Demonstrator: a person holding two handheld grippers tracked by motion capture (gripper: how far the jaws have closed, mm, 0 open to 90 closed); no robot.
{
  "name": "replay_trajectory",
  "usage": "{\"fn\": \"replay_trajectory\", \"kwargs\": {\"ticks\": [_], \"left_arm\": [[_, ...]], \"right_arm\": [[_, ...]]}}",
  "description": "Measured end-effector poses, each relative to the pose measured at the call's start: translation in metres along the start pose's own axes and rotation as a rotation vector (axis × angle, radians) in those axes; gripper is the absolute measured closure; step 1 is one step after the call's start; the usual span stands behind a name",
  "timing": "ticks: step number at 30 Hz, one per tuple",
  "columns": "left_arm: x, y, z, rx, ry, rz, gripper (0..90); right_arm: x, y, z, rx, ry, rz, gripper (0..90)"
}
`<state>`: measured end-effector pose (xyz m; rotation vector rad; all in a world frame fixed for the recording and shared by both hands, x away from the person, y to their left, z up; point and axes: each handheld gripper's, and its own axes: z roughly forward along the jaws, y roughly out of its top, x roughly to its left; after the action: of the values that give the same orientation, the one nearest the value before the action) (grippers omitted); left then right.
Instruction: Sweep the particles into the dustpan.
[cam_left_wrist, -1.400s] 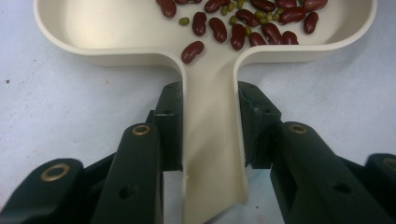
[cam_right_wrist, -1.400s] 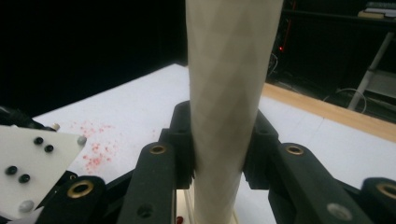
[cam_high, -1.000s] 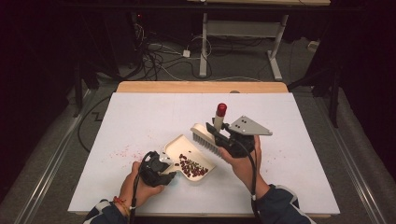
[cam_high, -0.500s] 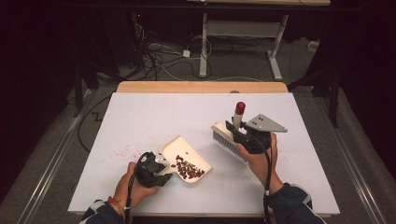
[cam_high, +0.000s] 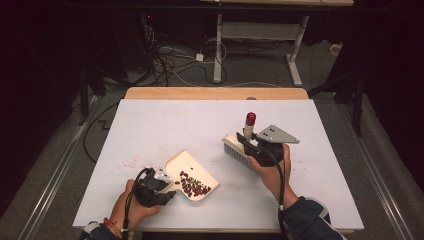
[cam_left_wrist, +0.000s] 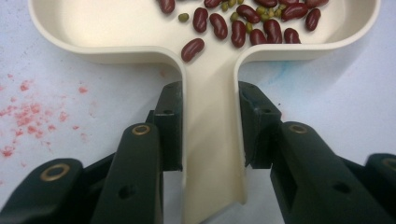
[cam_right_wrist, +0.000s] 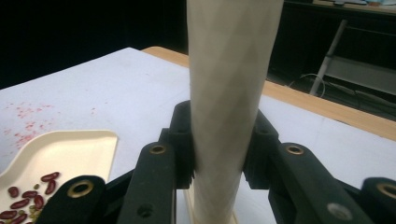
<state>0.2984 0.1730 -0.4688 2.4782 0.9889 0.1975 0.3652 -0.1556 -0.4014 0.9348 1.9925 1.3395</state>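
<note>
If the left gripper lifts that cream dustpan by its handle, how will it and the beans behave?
The dustpan looks like rigid moulded plastic, so it should stay stiff. The left gripper clamps only its narrow handle, so the pan may sag forward. The loose beans would likely roll.

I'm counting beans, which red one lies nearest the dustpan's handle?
The lone kidney bean at the handle's mouth, apart from the others clustered deeper in the dustpan.

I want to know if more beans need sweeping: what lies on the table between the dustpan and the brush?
In the high view, the white table between the dustpan and the brush looks bare; no loose beans show there.
</note>
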Motion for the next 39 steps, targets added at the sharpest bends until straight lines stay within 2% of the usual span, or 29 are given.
{"fn": "replay_trajectory", "kwargs": {"ticks": [5, 9, 11, 13, 14, 15, 21, 23, 25, 29, 39], "left_arm": [[-0.002, 0.000, 0.002, 0.007, 0.007, 0.000, 63.7], [-0.006, 0.002, 0.003, -0.003, 0.013, 0.004, 63.7], [-0.007, 0.003, 0.003, -0.004, 0.009, 0.004, 63.7], [-0.009, 0.003, 0.004, -0.009, 0.006, 0.003, 63.7], [-0.009, 0.004, 0.004, -0.012, 0.005, 0.003, 63.7], [-0.010, 0.004, 0.004, -0.013, 0.005, 0.003, 63.7], [-0.013, 0.005, 0.005, -0.046, 0.001, -0.025, 63.7], [-0.014, 0.007, 0.006, -0.057, 0.010, -0.035, 63.7], [-0.015, 0.008, 0.009, -0.054, 0.012, -0.033, 63.7], [-0.014, 0.009, 0.010, -0.063, 0.018, -0.045, 63.6], [-0.012, 0.013, 0.013, -0.086, 0.027, -0.076, 63.1]], "right_arm": [[0.013, 0.001, 0.004, -0.012, 0.024, -0.015, 70.3], [0.035, 0.002, 0.015, -0.015, 0.057, -0.076, 70.3], [0.045, 0.002, 0.019, -0.021, 0.083, -0.088, 70.3], [0.049, 0.003, 0.021, -0.023, 0.094, -0.091, 70.3], [0.057, 0.003, 0.024, -0.036, 0.113, -0.089, 70.3], [0.057, 0.003, 0.024, -0.036, 0.113, -0.089, 70.3], [0.081, 0.002, 0.027, -0.037, 0.172, -0.125, 70.2], [0.084, 0.002, 0.026, -0.038, 0.179, -0.131, 70.2], [0.090, 0.002, 0.024, -0.050, 0.208, -0.137, 70.3], [0.099, 0.000, 0.021, -0.044, 0.232, -0.174, 70.1], [0.107, 0.000, 0.017, -0.045, 0.258, -0.176, 70.2]]}}
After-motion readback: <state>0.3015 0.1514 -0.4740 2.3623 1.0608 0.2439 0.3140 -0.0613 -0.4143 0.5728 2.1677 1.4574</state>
